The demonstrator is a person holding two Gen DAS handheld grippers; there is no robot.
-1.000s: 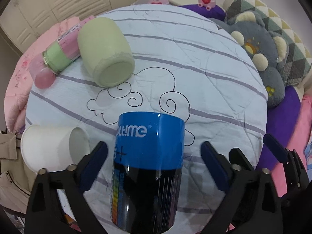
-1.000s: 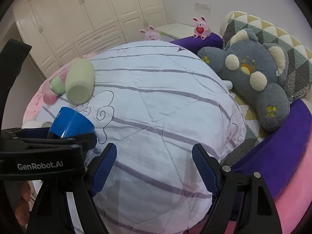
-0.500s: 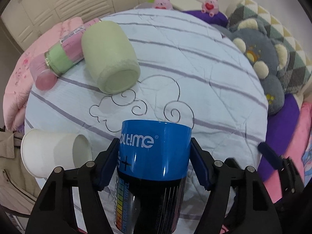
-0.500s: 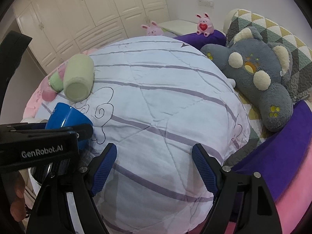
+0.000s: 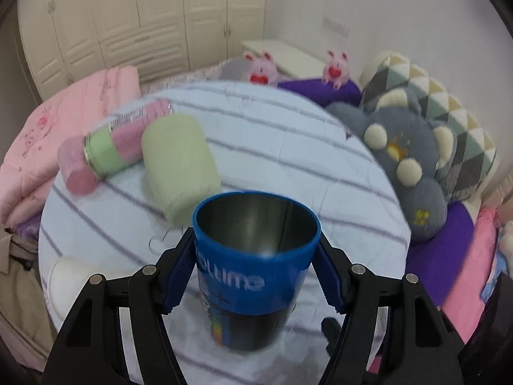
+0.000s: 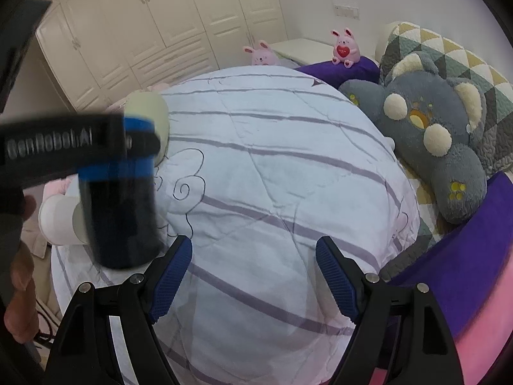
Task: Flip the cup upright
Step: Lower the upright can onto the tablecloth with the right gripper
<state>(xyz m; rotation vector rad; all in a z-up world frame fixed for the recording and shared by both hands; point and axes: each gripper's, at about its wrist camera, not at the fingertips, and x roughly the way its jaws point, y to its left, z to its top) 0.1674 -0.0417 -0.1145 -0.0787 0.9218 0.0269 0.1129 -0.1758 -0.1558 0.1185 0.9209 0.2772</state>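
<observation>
My left gripper [image 5: 256,276] is shut on a blue and black cup [image 5: 253,276], its blue pads pressed on the blue band near the rim. The cup is held above the quilt with its open mouth up, the metal inside showing. In the right wrist view the cup [image 6: 120,205] hangs upright at the left, held by the left gripper [image 6: 128,141]. My right gripper [image 6: 253,276] is open and empty over the quilt's near side.
A pale green cup [image 5: 179,163] lies on its side on the striped white quilt [image 5: 288,147]. A pink and green bottle [image 5: 105,150] lies beside it. A white paper cup [image 5: 69,279] lies at the left edge. A grey plush pillow [image 5: 407,160] sits at the right.
My left gripper closed on the blue cup, lifted it off the quilt and turned it from mouth down to mouth up. The right gripper has stayed open and nearly still.
</observation>
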